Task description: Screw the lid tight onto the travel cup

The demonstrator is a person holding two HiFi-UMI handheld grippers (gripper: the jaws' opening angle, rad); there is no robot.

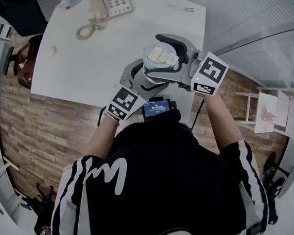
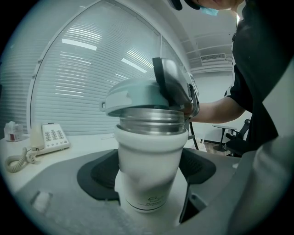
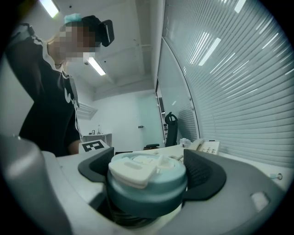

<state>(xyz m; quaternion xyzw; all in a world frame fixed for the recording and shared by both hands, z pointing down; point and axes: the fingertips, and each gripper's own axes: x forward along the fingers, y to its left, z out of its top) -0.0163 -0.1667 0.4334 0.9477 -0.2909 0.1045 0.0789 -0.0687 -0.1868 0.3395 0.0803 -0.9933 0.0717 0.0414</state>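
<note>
Up above the table, the left gripper clamped the white travel cup between its jaws, while the right gripper had its jaws gripping the teal lid seated on the cup's steel rim.

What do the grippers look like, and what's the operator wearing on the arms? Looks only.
Both the left claw and the right claw have pale grey moulded bodies and curved jaws lined with black textured pads. Each carries a white cube with black square markers. The operator wears a black short-sleeved top with white stripes on the sleeves.
</note>
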